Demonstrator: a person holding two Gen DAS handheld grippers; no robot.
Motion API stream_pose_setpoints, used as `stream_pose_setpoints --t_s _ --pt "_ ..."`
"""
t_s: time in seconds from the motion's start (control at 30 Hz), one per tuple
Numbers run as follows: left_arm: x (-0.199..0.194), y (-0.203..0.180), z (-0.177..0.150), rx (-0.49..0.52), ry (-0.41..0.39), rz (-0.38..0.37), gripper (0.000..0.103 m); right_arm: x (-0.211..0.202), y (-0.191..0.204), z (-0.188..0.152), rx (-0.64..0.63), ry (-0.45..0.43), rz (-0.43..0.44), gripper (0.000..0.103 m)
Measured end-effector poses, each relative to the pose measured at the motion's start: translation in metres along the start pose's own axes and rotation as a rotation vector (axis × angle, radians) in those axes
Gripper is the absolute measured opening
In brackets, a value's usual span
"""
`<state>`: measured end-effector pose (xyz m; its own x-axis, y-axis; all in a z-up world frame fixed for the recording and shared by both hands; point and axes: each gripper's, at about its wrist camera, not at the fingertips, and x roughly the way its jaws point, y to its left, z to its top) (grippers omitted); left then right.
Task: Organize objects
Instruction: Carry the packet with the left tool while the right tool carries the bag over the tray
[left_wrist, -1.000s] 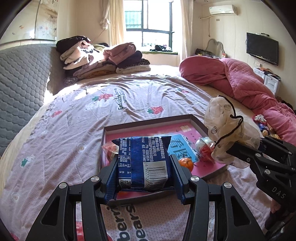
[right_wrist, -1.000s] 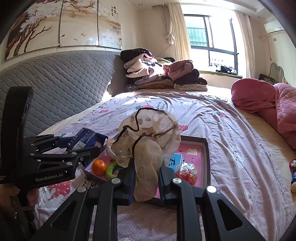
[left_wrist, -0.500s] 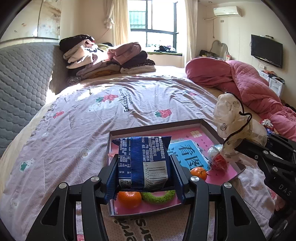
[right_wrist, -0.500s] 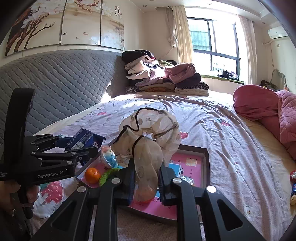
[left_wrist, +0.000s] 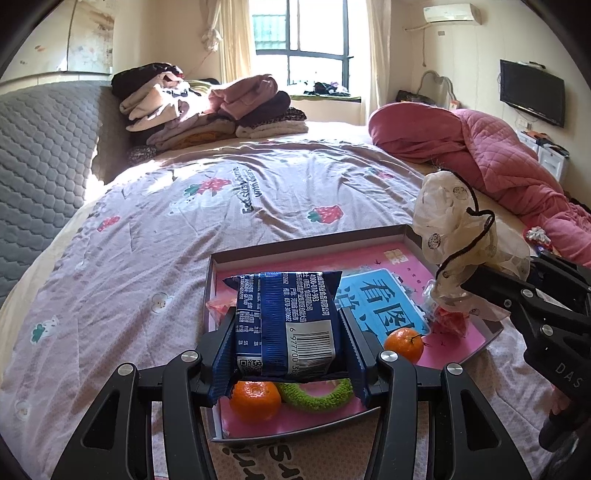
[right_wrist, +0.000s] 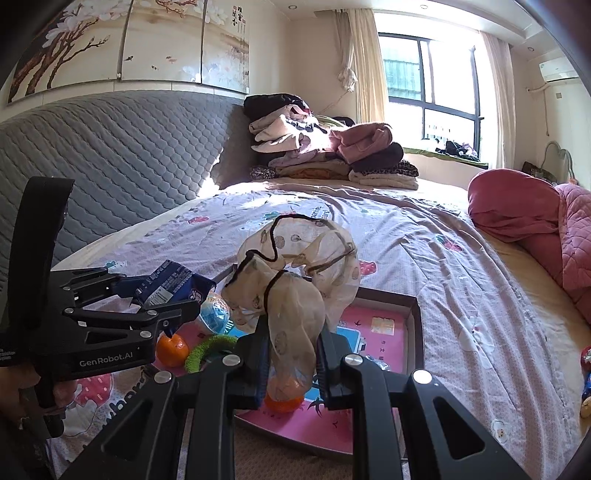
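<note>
From the left wrist, the left hand-held gripper (left_wrist: 286, 334) has its jaws partly apart and clamped on a blue snack packet (left_wrist: 286, 325), held above the near end of a pink-lined shallow box (left_wrist: 491, 334) on the bed (left_wrist: 147, 236); under it lie an orange (left_wrist: 255, 400) and a green ring (left_wrist: 314, 395). From the right wrist, the right hand-held gripper (right_wrist: 291, 362) is closed tight on a crumpled cream drawstring bag (right_wrist: 295, 280) over the box (right_wrist: 415, 325), with another orange (right_wrist: 282, 402) below its tips.
</note>
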<state>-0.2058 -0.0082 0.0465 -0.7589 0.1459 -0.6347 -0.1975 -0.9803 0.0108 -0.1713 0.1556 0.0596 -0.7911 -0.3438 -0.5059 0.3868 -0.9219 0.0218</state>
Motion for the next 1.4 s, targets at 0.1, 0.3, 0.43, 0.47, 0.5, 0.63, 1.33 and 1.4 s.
stream_pose_setpoints --t_s 0.1,0.3,0.43,0.47,0.5,0.63,1.33,1.4 --pt "0.005 -0.002 -0.002 0.007 0.011 -0.004 0.053 0.007 0.0 -0.002 -0.004 0.014 -0.003 0.021" --pt "0.014 -0.007 -0.008 0.022 0.032 -0.008 0.053 0.021 0.0 -0.009 -0.008 0.044 -0.004 0.021" --pt "0.022 -0.01 -0.013 0.029 0.06 -0.018 0.053 0.031 0.001 -0.016 -0.017 0.07 -0.011 0.021" --pt "0.023 -0.011 -0.014 0.032 0.064 -0.019 0.053 0.034 0.001 -0.017 -0.02 0.078 -0.012 0.021" --pt "0.025 -0.011 -0.015 0.036 0.068 -0.018 0.053 0.036 0.0 -0.019 -0.02 0.084 -0.012 0.021" --pt "0.03 -0.014 -0.018 0.045 0.08 -0.022 0.053 0.044 0.0 -0.026 -0.02 0.109 -0.01 0.021" --pt "0.045 -0.02 -0.029 0.06 0.128 -0.027 0.053 0.06 -0.013 -0.037 0.03 0.188 -0.05 0.023" --pt "0.047 -0.022 -0.031 0.063 0.134 -0.028 0.053 0.062 -0.016 -0.037 0.043 0.193 -0.052 0.024"
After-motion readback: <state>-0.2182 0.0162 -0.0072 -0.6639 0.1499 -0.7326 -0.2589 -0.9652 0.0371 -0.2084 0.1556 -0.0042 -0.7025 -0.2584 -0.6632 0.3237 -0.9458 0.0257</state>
